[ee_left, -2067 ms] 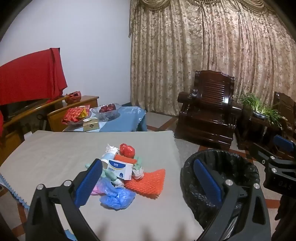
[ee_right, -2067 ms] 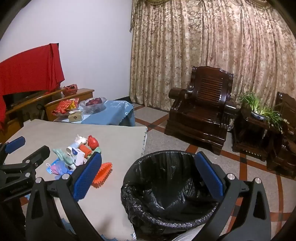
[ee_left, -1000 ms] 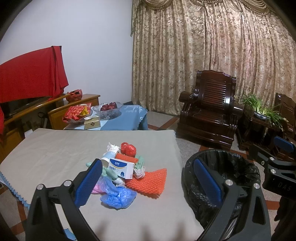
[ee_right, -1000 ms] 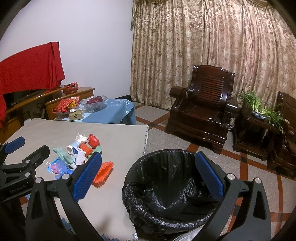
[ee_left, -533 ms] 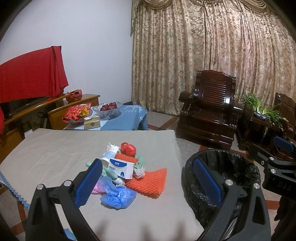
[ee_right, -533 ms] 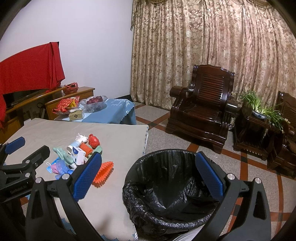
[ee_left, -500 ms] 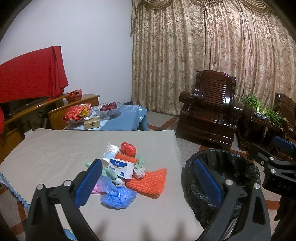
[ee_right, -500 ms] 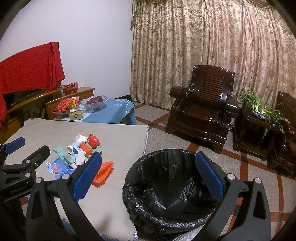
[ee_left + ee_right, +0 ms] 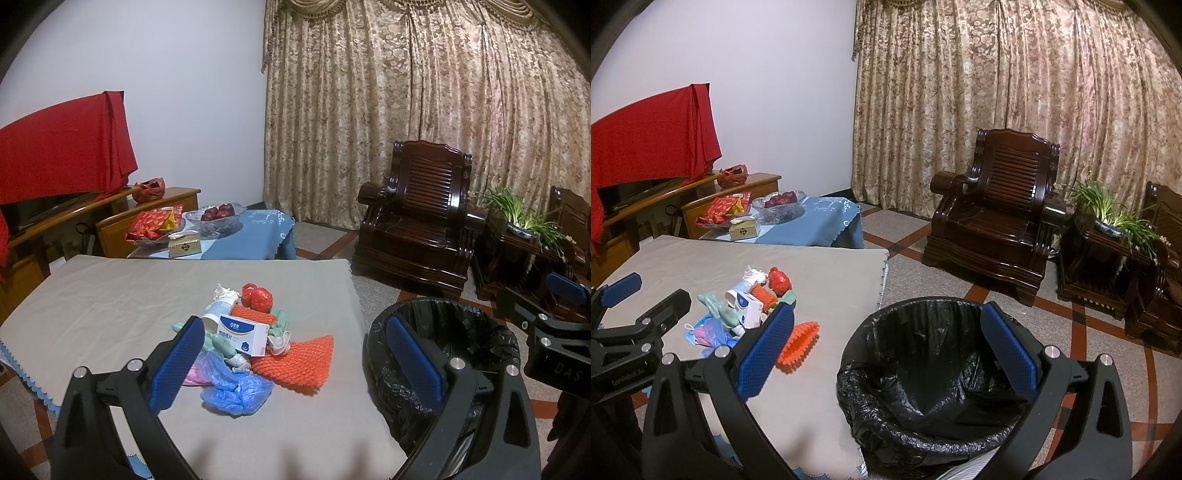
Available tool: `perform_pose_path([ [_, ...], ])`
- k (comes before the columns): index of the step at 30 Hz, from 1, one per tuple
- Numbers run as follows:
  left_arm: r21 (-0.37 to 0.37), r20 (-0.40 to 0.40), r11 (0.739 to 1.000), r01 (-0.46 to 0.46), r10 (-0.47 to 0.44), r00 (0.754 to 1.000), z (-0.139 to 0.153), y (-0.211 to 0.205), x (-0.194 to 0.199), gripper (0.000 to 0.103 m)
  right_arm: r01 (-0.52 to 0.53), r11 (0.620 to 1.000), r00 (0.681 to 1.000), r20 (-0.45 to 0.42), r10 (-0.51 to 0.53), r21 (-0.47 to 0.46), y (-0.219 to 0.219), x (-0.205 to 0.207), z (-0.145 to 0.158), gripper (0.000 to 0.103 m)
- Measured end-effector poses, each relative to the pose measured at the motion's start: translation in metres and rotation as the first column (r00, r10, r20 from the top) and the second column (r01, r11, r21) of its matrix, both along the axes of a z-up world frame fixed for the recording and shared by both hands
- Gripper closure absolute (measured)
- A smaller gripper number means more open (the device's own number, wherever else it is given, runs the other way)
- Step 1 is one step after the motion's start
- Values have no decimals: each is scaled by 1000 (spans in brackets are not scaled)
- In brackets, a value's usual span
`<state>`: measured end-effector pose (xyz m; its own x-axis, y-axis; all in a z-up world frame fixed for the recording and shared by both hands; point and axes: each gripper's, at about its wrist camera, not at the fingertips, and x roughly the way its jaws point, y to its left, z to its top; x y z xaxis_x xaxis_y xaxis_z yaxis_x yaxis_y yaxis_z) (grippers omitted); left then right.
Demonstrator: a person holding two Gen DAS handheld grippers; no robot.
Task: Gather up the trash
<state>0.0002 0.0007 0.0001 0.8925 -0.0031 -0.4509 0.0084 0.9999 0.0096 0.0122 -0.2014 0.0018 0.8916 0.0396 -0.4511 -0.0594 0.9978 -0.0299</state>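
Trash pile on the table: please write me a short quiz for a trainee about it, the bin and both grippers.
1. True or false: the left gripper already holds a piece of trash.
2. Which lies nearest the bin? A: orange net; B: red bag; C: white box.
3. Fill in: the bin is lined with a ___ plastic bag.

Key: 1. False; its jaws stand open and empty, as do those of the right gripper. 2. A. 3. Black.
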Motion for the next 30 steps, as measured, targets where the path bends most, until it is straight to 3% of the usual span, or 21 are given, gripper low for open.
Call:
perform_pose_path([
  [18,0,-1,1000,-1,1,1000,0,0,0,6,-1,1000,1000,-2,1,2,-2,0,1,5],
  [30,-4,-3,1000,-3,3,1000,-3,3,2,6,-18,1000,1000,-2,18,8,24,8,-15,5],
])
